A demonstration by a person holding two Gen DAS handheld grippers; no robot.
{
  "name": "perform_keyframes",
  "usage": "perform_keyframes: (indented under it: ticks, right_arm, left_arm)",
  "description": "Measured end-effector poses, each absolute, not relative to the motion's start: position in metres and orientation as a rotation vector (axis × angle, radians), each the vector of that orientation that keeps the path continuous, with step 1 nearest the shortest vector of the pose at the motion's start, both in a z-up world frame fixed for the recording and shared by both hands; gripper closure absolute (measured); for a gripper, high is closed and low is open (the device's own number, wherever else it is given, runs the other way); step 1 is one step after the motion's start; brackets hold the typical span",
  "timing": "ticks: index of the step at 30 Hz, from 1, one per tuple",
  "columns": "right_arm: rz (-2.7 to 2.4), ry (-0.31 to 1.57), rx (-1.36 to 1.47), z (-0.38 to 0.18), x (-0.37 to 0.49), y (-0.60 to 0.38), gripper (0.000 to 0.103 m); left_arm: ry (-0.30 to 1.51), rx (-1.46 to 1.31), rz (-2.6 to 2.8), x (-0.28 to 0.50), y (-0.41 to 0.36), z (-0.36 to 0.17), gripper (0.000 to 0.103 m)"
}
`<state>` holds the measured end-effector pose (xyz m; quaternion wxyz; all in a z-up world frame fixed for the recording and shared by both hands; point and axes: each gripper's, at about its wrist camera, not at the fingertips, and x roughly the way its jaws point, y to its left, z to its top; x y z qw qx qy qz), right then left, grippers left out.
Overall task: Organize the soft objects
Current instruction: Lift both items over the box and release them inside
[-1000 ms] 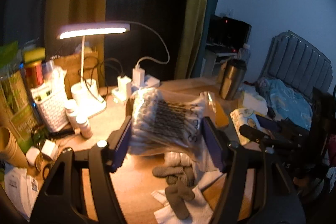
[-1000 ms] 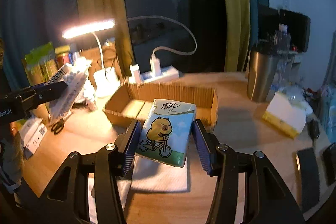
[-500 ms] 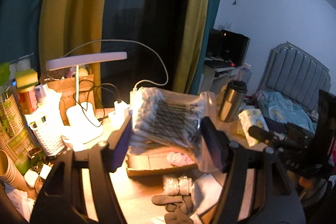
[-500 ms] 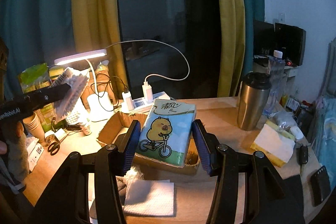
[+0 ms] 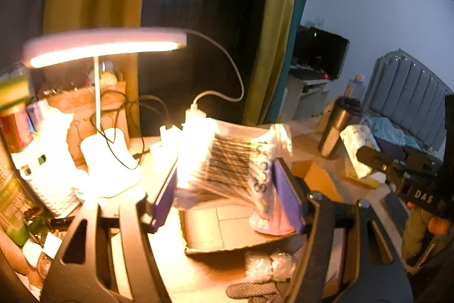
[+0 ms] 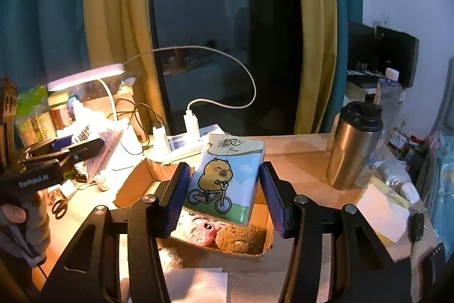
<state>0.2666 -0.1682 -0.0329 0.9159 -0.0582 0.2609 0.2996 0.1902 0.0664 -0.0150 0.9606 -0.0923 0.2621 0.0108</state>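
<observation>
Our right tool (image 6: 224, 196) holds the tissue pack (image 6: 227, 179), and our left tool (image 5: 224, 195) holds the bag of cotton swabs (image 5: 227, 161). Both hang right above the cardboard box (image 6: 133, 183) near the worktop's back edge, so we go down.

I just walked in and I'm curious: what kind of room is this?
Most likely a bedroom with a desk by the window. A padded headboard and bedding stand at the right, curtains frame a dark window, and a lit desk lamp shines on the cluttered wooden desk.
</observation>
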Motion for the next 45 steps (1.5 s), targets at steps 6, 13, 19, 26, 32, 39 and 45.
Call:
perform_keyframes:
  ticks: [6, 13, 19, 26, 32, 39, 45]
  right_arm:
    - [0.619, 0.586, -0.12, -0.053, 0.288, -0.154, 0.049]
    - [0.65, 0.65, -0.106, -0.077, 0.307, -0.136, 0.049]
    - [0.664, 0.681, -0.104, -0.089, 0.316, -0.124, 0.049]
    - [0.678, 0.703, -0.102, -0.096, 0.32, -0.111, 0.049]
    - [0.705, 0.706, -0.109, -0.095, 0.318, -0.091, 0.049]
    - [0.756, 0.729, -0.142, -0.101, 0.308, -0.056, 0.049]
    - [0.794, 0.756, -0.165, -0.108, 0.301, -0.025, 0.049]
  left_arm:
    - [0.589, -0.192, 0.021, 0.219, 0.071, -0.047, 0.037]
    - [0.682, -0.193, 0.027, 0.24, 0.074, -0.083, 0.037]
    - [0.739, -0.198, 0.032, 0.244, 0.074, -0.099, 0.036]
    - [0.779, -0.223, 0.016, 0.24, 0.068, -0.112, 0.019]
    - [0.74, -0.241, 0.01, 0.225, 0.073, -0.102, 0.016]
    - [0.707, -0.263, 0.056, 0.206, 0.097, -0.097, 0.016]
    - [0.704, -0.278, 0.082, 0.195, 0.119, -0.102, 0.016]
